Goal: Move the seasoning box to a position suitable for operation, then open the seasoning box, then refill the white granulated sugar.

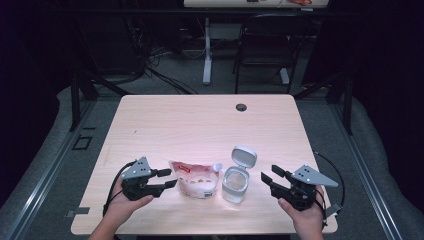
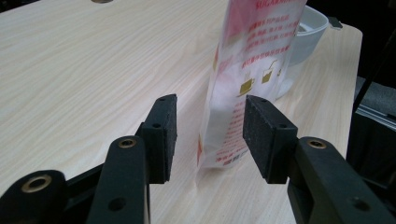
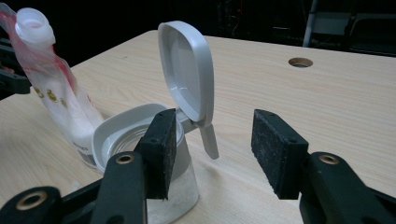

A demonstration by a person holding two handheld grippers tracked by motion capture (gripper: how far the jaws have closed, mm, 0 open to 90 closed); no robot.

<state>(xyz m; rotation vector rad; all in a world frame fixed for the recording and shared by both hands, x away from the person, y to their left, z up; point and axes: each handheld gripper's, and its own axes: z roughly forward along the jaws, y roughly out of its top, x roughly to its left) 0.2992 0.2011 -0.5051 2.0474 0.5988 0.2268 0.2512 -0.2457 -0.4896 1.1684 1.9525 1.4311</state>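
Observation:
A white sugar pouch [image 1: 197, 180] with red print and a spout stands near the table's front edge. Right beside it is a clear jar [image 1: 235, 184] with its grey flip lid [image 1: 244, 156] tipped up and open. My left gripper [image 1: 170, 178] is open at the pouch's left side. In the left gripper view the pouch's near edge [image 2: 252, 56] stands between the pads without touching them, and the jar [image 2: 303, 37] is behind it. My right gripper [image 1: 268, 173] is open just right of the jar, holding nothing. In the right gripper view the jar [image 3: 121, 135], lid [image 3: 187, 70] and pouch [image 3: 60, 93] lie ahead.
The light wooden table [image 1: 200, 125] has a cable hole [image 1: 241, 107] near its far edge. Behind the table stand a black chair [image 1: 267, 45] and another desk's white leg [image 1: 207, 50]. Dark floor surrounds the table.

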